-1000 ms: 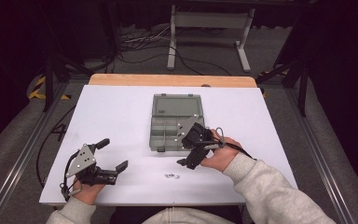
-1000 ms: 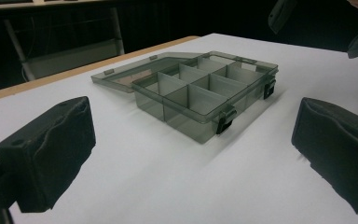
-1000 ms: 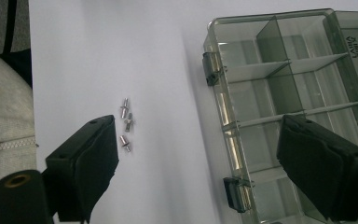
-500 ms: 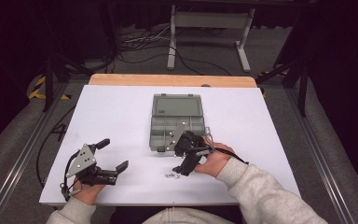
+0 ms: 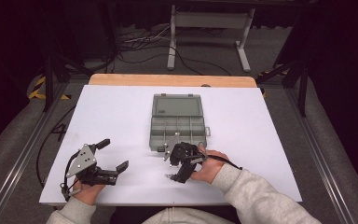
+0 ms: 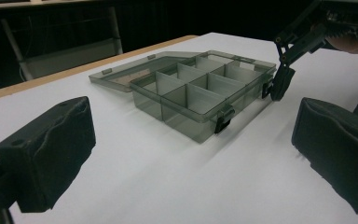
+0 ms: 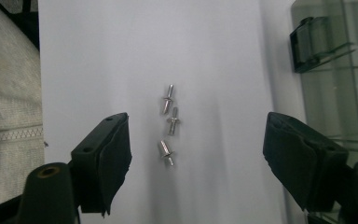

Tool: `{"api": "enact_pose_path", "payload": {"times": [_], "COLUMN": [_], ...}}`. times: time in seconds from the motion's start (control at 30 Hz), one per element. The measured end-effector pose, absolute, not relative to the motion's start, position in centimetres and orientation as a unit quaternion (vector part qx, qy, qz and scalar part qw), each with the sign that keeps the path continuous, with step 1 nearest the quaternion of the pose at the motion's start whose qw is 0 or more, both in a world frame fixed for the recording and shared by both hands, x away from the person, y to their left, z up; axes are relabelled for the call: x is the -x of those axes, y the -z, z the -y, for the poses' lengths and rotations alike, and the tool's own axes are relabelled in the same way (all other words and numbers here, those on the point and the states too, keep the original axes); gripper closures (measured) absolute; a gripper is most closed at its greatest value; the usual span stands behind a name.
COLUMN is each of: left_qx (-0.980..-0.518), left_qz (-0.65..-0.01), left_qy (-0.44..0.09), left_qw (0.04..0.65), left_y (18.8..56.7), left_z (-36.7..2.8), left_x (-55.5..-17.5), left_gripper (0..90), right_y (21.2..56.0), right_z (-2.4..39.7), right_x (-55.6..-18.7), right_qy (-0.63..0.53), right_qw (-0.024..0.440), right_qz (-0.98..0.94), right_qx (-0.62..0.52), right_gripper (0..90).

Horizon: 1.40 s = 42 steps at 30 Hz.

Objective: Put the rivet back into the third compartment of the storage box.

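Note:
Three small silver screws lie close together on the white table, just in front of an open grey compartment box. My right gripper points down over the screws. In the right gripper view its pads stand wide on either side of them without touching. Those jaws have just been closing a little, and the right gripper is still open. My left gripper rests open near the front left, facing the box, with nothing between its pads.
The box's lid lies flat toward the far side, and its latches hang at the near wall. A wooden strip runs along the table's far edge. A sleeved forearm comes in from the bottom right.
My right gripper has moved from the box's front wall toward the near edge and down, and now hangs over the screws. The left gripper has stayed where it was.

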<state>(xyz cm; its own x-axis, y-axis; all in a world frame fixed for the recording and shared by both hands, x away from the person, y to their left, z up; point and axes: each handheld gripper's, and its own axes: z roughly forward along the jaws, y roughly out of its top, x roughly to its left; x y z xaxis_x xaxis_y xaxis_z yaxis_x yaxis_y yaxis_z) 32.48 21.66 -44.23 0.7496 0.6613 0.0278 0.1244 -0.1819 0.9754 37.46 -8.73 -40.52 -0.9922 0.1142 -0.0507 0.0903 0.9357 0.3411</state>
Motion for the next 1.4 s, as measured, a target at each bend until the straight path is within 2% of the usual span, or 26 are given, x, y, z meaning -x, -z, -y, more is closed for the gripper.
{"api": "enact_pose_path", "payload": {"times": [0.13,0.8,0.83,1.2,1.4], "left_qx": [-0.733,-0.736,-0.736,-0.736,-0.736], "left_qz": [-0.269,-0.268,-0.266,-0.267,-0.267], "left_qy": [-0.23,-0.226,-0.225,-0.225,-0.225], "left_qw": [0.582,0.579,0.58,0.58,0.579], "left_y": [44.3,44.3,44.3,44.3,44.3], "left_z": [-21.6,-21.6,-21.6,-21.6,-21.6], "left_x": [-32.5,-32.6,-32.6,-32.6,-32.6], "left_gripper": [0.1,0.2,0.2,0.2,0.2], "right_y": [41.0,42.6,42.6,42.4,42.3], "right_z": [8.6,8.4,8.4,8.5,8.6], "right_x": [-37.4,-36.6,-36.5,-36.7,-36.8], "right_qy": [-0.166,-0.134,-0.135,-0.126,-0.127], "right_qw": [0.032,0.015,0.014,0.003,-0.001], "right_qz": [-0.984,-0.99,-0.99,-0.991,-0.991], "right_qx": [-0.049,-0.037,-0.035,-0.038,-0.042], "right_gripper": [23.9,50.8,56.5,81.2,82.2]}}
